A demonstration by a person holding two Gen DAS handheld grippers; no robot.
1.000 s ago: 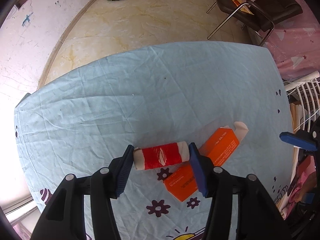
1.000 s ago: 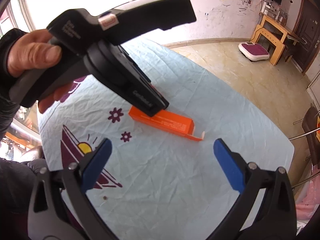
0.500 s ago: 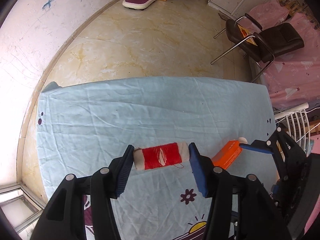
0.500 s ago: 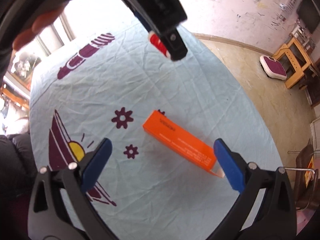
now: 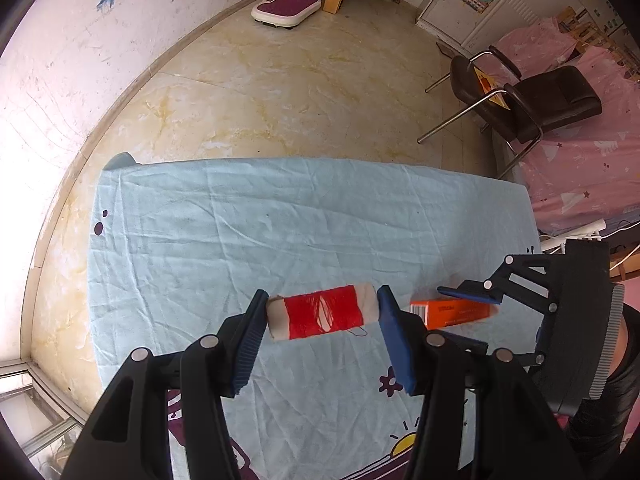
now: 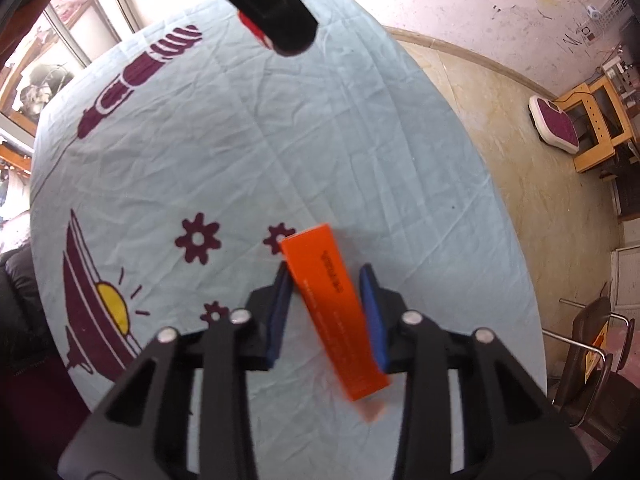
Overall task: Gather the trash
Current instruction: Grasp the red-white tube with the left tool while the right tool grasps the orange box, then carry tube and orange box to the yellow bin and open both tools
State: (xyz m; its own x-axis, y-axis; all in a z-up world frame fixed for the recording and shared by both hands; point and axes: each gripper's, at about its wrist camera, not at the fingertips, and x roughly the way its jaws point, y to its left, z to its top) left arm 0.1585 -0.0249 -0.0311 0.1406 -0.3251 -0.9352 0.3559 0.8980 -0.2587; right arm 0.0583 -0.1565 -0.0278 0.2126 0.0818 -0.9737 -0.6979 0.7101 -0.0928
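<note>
The right claw (image 6: 325,312) was wide apart a moment ago, with the orange box (image 6: 336,312) lying flat on the counter (image 6: 240,152) ahead of it. Now its two blue pads have just been closing, and the orange box sits right between them in the lower middle of the right wrist view. The pads look pressed against its long sides. The box looks a bit blurry and tilted, so I think it is only just caught and may not be steady yet.

The left claw (image 5: 320,332) is clamped on the red thread spool (image 5: 324,312), one pad on each end, just as it was before. The spool is in the lower middle of the left wrist view, and it looks lifted off the blue cloth. In that view the orange box shows at the middle right, between the right claw's pads.

So both bits of trash seem to be in a claw now. I think the next job is to lift the box and carry both things to a bin. No bin shows in these views.
</note>
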